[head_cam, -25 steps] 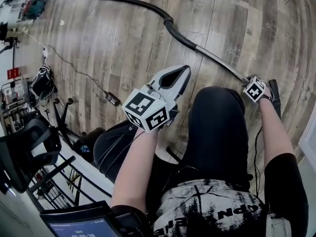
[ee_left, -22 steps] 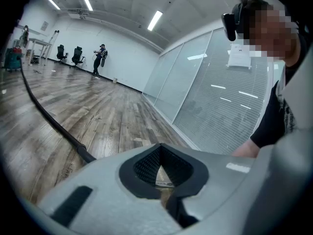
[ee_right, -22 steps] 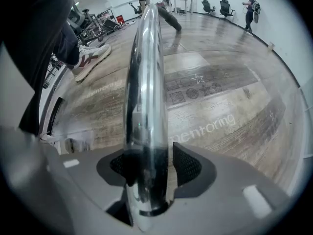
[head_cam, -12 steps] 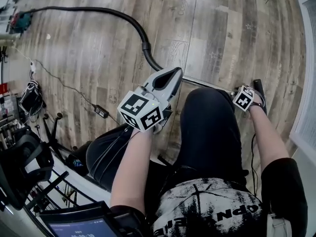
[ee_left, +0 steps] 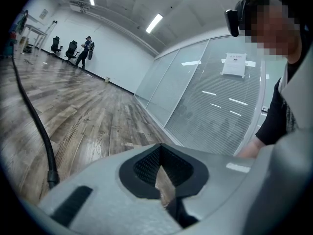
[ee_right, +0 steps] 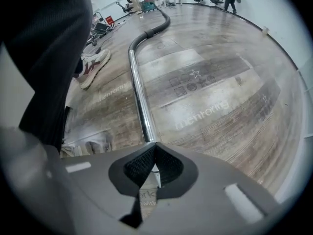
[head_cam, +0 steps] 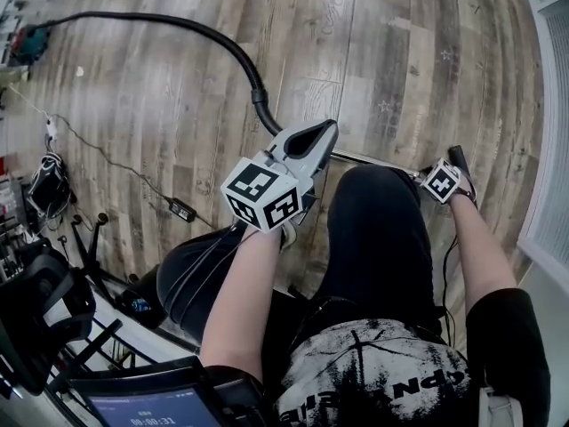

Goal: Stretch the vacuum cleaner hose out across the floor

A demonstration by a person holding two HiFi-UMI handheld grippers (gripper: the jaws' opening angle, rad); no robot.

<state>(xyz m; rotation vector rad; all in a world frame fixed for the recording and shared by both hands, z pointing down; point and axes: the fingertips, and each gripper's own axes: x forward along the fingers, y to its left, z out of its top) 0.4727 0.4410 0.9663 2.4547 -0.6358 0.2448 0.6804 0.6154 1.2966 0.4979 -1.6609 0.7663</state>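
A black vacuum hose [head_cam: 213,38] curves across the wood floor to a cuff [head_cam: 260,100], where a shiny metal tube [head_cam: 373,160] begins. That tube runs behind my knee to my right gripper [head_cam: 447,174]. In the right gripper view the tube [ee_right: 139,97] leads straight to the shut tips of the right gripper [ee_right: 155,143] and passes under them. No grip on it shows. My left gripper [head_cam: 327,132] hangs raised over my thigh, shut and holding nothing. The hose [ee_left: 34,121] lies on the floor to its left.
A power adapter [head_cam: 182,210] with thin cables lies at the left near chair bases [head_cam: 89,238]. A glass wall [head_cam: 547,149] bounds the right side. My shoe [ee_right: 93,65] stands left of the tube. People [ee_left: 87,50] stand far off across the room.
The hose's bend and the metal tube have come nearer and shifted left in the head view. My right gripper stays at the tube's near end. The left stays raised.
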